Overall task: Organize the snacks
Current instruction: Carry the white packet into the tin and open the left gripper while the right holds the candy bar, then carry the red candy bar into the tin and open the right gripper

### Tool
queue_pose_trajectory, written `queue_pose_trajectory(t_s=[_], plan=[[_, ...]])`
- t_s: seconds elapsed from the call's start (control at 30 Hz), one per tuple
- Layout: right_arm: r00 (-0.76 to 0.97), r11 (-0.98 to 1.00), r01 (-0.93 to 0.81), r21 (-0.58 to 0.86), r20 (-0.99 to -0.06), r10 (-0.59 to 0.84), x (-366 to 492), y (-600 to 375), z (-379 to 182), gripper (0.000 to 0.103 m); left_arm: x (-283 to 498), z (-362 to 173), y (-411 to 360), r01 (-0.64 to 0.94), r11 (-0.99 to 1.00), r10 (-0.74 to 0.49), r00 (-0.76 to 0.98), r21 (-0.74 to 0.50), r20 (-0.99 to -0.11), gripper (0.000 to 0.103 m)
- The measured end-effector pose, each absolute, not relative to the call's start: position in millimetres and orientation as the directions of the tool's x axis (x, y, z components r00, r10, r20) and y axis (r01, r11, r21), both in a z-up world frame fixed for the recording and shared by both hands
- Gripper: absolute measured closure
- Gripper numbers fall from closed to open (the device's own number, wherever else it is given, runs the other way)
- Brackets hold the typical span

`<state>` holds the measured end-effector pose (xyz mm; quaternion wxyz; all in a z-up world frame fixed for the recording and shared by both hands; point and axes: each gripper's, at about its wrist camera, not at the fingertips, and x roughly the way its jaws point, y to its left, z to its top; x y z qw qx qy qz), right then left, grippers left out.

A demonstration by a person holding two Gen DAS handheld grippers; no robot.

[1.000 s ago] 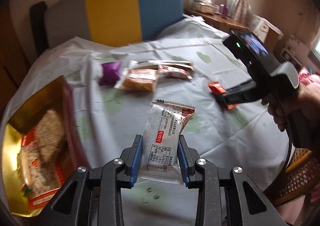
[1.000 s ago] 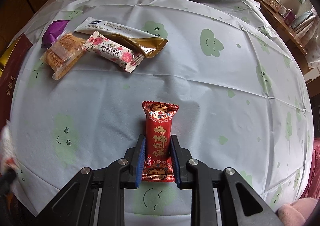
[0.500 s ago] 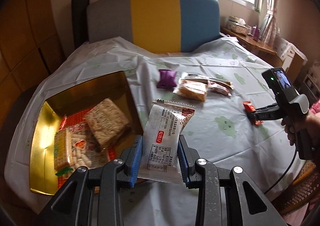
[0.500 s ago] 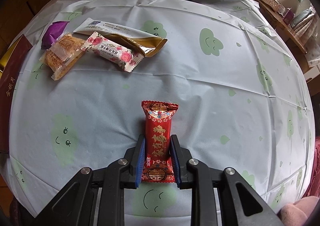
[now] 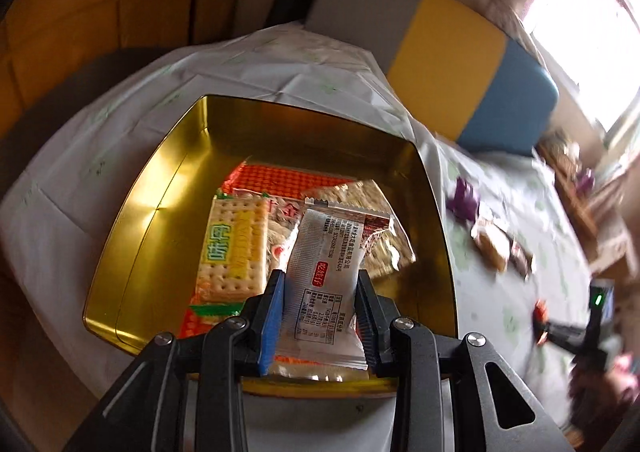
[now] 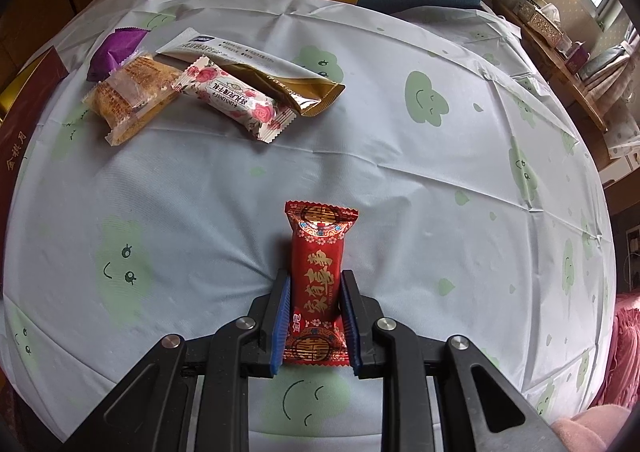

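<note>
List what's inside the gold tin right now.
In the gold tin: a cracker pack, a noodle-type snack bag, and an orange-checked pack beneath. The silver packet, held in front, hides part of the contents.

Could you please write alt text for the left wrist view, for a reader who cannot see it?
The left tool grips a silver foil snack packet above an open gold metal tin that already holds a cracker pack and other wrapped snacks. The tin sits on a pale tablecloth; more snacks lie blurred to the right.
</note>
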<state>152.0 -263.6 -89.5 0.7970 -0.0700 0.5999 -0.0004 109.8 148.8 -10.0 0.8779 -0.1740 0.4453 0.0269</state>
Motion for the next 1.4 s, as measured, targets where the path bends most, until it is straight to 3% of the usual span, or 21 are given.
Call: queue_pose_trajectory(t_s=[0.27,0.47,0.8,1.4], plan=[[0.279,0.990,-0.083,-0.111,-0.957,-0.084,153,-263,-89,0.079,121,-22,147,-0.214,0.912,-0.168,0.580,-0.349,-0.797,0.062],[0.280,0.990,-0.083,-0.112,-0.956,-0.084,153,-265,-89,0.079,112,-30,136,-0.194,0.940,-0.127,0.560,-0.280,-0.818,0.063],[0.287,0.988,-0.089,-0.124,-0.953,-0.094,153,-264,-88,0.080,89,-29,109,-0.146,0.988,0.036,0.572,-0.059,-0.820,0.063],[0.307,0.987,-0.084,-0.137,-0.946,-0.105,150,-262,-88,0.081,72,-20,114,-0.146,0.988,0.044,0.588,-0.053,-0.808,0.062]])
